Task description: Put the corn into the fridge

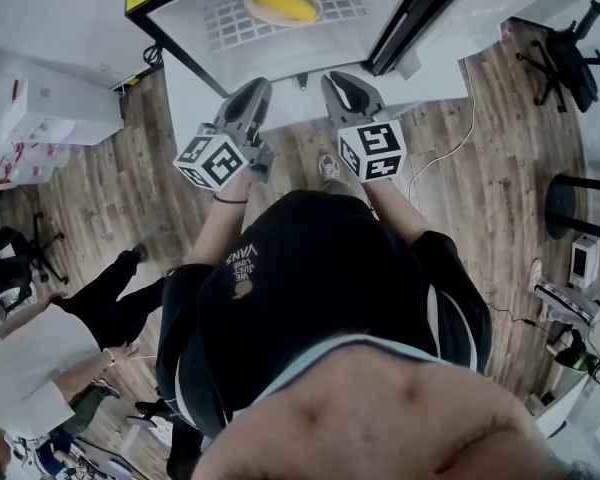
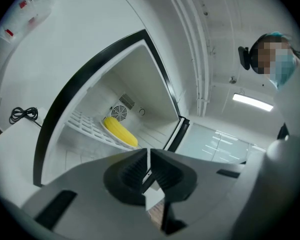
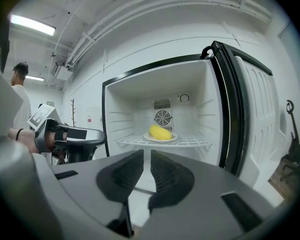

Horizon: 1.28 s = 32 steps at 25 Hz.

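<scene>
Office-like lab: swivel chair (image 1: 563,46), exposed ceiling pipes (image 2: 198,59), strip light (image 3: 32,25).

An office chair (image 1: 568,46) stands on wood floor (image 1: 500,203).

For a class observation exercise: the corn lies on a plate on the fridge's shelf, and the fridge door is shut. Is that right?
No: the door is open, swung out to the right, as the right gripper view shows. The corn does lie on a plate on the shelf of the fridge.
</scene>
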{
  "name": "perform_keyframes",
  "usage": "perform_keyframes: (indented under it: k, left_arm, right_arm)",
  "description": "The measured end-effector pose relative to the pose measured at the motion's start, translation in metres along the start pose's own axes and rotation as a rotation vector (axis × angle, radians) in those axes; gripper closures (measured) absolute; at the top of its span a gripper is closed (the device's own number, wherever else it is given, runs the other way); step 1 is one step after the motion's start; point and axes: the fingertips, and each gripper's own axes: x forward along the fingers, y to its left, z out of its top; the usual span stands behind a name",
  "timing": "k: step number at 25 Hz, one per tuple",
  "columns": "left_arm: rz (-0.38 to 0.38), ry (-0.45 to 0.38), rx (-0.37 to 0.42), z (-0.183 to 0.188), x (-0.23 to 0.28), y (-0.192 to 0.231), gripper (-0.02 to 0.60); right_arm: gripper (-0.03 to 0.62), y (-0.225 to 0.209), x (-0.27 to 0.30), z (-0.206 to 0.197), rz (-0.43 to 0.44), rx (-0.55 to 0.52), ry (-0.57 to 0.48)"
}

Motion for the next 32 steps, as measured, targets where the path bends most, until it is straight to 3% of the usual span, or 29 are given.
perform_keyframes:
  k: [11,32]
  left_arm:
    - [-0.006,0.021,0.05,-0.011,-0.021,-0.011,0.563]
    - [-0.012,0.104,0.165,-0.044,-0.041,-0.022,0.563]
  right_arm:
    - [0.579,0.015,-0.026,-0.009,-0.033,0.003,-0.005]
    - [0.582,0.028,-0.053,-0.035,-0.079,0.021,0.036]
